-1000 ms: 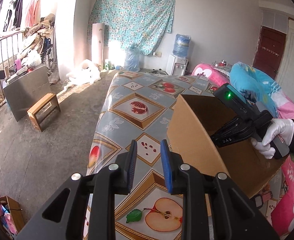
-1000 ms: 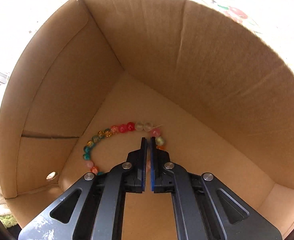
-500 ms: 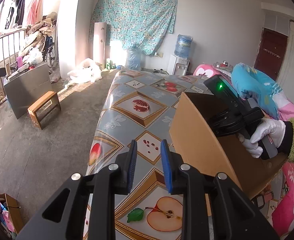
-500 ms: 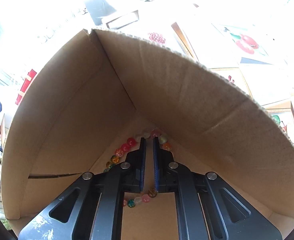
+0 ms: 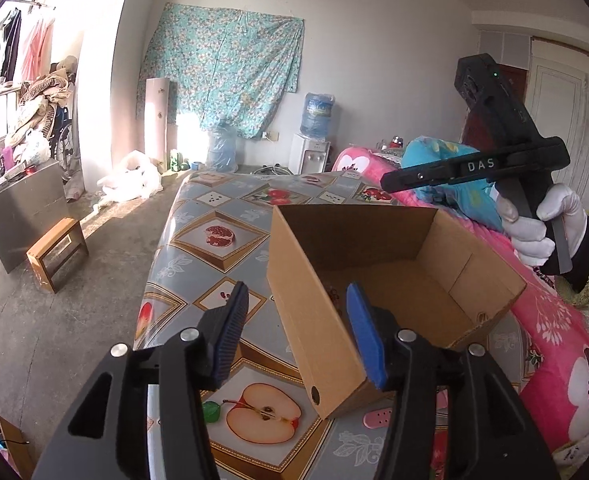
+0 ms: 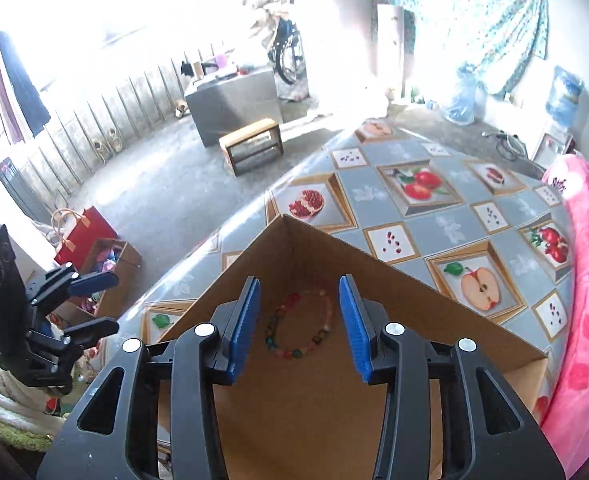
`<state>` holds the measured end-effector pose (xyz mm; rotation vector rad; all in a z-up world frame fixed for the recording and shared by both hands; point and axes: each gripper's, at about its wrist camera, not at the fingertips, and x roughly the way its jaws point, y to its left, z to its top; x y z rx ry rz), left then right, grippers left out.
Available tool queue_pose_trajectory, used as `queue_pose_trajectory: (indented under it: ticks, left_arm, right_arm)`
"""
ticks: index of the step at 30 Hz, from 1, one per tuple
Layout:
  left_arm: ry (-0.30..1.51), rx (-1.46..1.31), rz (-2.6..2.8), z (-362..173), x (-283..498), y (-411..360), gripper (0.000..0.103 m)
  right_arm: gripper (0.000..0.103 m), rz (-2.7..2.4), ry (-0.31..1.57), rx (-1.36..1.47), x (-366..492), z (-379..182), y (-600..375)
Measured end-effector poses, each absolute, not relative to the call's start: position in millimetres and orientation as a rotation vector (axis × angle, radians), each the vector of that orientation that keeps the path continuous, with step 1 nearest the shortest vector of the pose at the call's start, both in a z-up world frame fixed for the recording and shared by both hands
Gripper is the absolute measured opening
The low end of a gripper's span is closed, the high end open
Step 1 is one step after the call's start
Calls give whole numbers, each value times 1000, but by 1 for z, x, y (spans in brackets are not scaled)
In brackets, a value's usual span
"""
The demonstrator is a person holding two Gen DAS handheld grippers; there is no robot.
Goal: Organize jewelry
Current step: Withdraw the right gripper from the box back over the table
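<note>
In the left wrist view the near wall of the cardboard box point(image 5: 314, 344) hides its floor, so the bead bracelet point(image 6: 300, 330) shows only from the right wrist. A small pink item point(image 5: 378, 417) beside the box, perhaps a hair clip, is half hidden. The window side point(image 6: 94, 20) is washed out.

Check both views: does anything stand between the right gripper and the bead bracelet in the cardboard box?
Nothing visible does. The bead bracelet lies uncovered on the cardboard box floor, below the right gripper, whose jaws are opening, empty.
</note>
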<state>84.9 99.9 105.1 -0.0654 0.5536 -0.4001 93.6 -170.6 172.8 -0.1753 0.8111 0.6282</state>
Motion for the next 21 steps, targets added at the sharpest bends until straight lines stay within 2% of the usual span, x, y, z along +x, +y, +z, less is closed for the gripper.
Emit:
queue_pose_trajectory:
  ticks: [1,5,9,15,21]
  left_arm:
    - [544,-65,-422,106,78,96,55]
    - [513,-39,-494,111,50,76,65]
    - [536,-29,-577,109,25,59,75]
    - [686,32,-613,73,12,17,78]
    - [760,176,-542,33,16,-25,78]
  right_arm:
    - [47,617,774,-150,74,185,-185]
    - [48,556,681,-28,21,241,-223]
    - [48,487,620,118,-33,232,-230]
    - [50,425,692,339,-50,135,-243]
    - [50,361,822,340,-53,58,-221]
